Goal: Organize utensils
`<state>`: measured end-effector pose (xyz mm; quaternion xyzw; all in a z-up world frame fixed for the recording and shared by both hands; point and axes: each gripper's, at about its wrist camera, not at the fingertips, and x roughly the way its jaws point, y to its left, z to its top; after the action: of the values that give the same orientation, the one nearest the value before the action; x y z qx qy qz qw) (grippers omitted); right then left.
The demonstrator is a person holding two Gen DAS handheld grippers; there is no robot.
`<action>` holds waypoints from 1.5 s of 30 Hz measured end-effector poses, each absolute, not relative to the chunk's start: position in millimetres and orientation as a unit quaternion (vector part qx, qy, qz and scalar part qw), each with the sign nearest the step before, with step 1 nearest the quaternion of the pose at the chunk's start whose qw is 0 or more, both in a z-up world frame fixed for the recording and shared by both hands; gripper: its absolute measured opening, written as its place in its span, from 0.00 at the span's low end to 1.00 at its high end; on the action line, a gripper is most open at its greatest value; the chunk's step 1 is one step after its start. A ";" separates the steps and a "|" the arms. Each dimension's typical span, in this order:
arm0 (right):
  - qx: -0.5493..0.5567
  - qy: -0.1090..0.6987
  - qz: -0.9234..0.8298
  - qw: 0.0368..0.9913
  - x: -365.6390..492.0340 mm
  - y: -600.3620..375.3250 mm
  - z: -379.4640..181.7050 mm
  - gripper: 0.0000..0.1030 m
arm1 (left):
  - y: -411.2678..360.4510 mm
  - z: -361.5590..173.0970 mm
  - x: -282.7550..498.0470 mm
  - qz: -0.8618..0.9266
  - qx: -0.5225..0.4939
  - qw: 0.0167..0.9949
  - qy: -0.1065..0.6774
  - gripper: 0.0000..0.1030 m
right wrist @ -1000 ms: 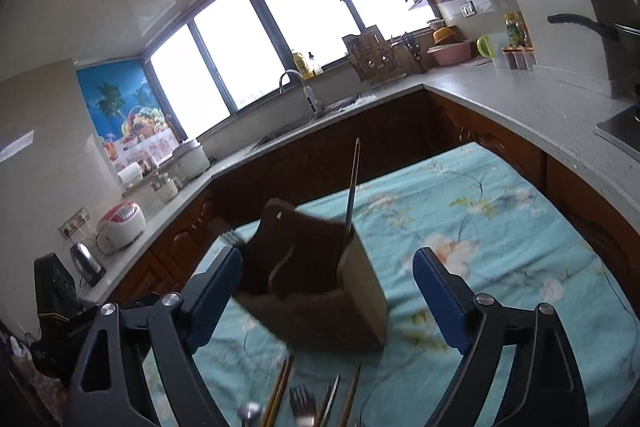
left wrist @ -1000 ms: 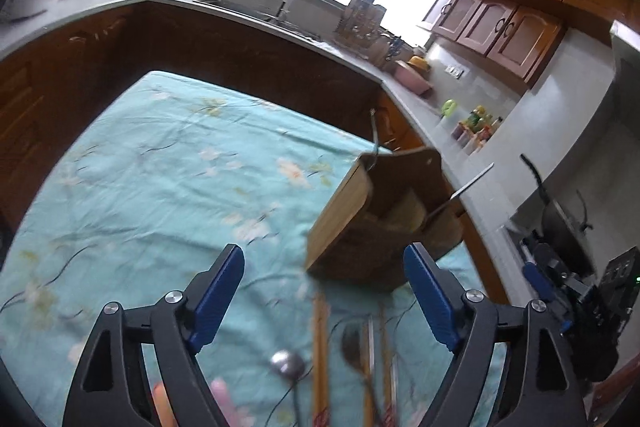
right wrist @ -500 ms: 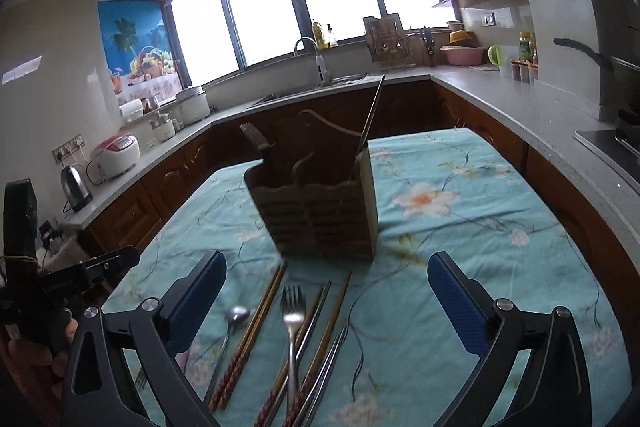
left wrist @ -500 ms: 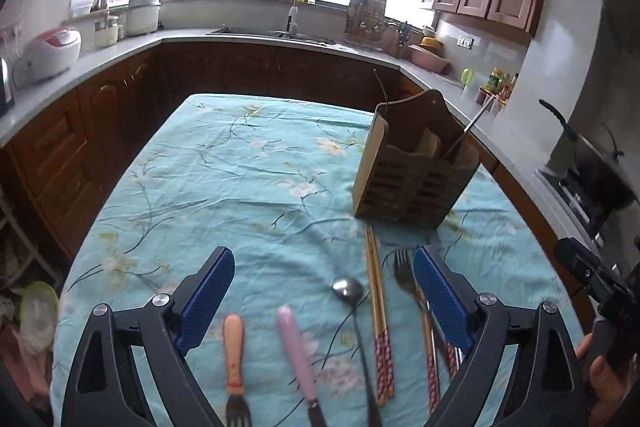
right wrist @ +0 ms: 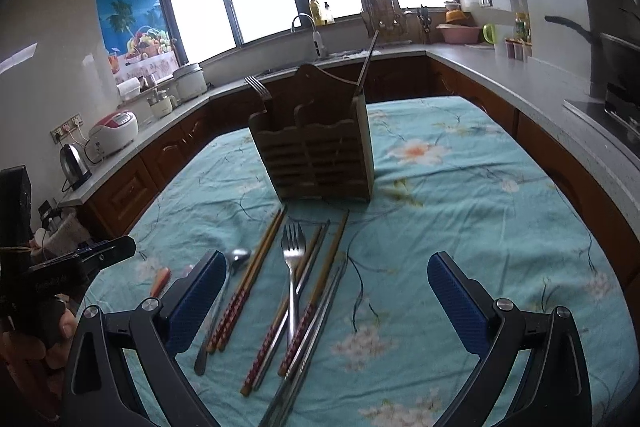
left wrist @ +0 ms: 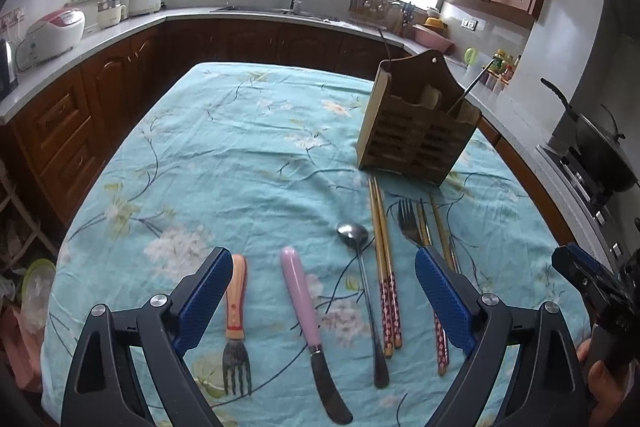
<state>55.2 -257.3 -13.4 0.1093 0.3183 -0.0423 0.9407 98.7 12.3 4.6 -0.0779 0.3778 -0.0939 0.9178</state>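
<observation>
- Left gripper [left wrist: 324,291]: your jaws have just been opening and stand wide, nothing between the pads.
- Orange-handled fork [left wrist: 236,323]: nearest the table's left edge, tines toward you.
- Pink-handled knife [left wrist: 308,315]: between your left jaws, long axis running away from you, blade at the near edge; likely the left hand's easiest pick.
- Spoon [left wrist: 362,287], patterned chopsticks [left wrist: 386,267], steel fork [right wrist: 293,267]: parallel, mid-table.
- Wooden utensil holder [right wrist: 320,151]: upright beyond them toward the far edge, a fork and a thin handle already inside.
- Right gripper [right wrist: 322,301]: jaws have just been opening, wide and empty, over the steel fork.
</observation>
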 end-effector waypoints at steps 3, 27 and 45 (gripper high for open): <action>0.113 0.325 -0.044 0.938 51.9 -257.5 -18.0 0.99 | 9.4 -0.8 103.9 -0.093 -0.077 0.914 0.388 0.90; 0.147 0.368 -0.052 0.917 103.6 -280.3 -43.0 0.89 | -27.2 -35.7 190.0 -0.103 -0.034 0.887 0.449 0.74; 0.165 0.454 -0.031 0.875 198.0 -291.0 -94.4 0.32 | -74.1 -83.3 306.5 -0.140 -0.018 0.849 0.510 0.47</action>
<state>198.0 -291.0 -94.4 0.1652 0.4537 -0.0307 0.8752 306.5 -74.1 -83.3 -0.0177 0.5095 -0.1404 0.8487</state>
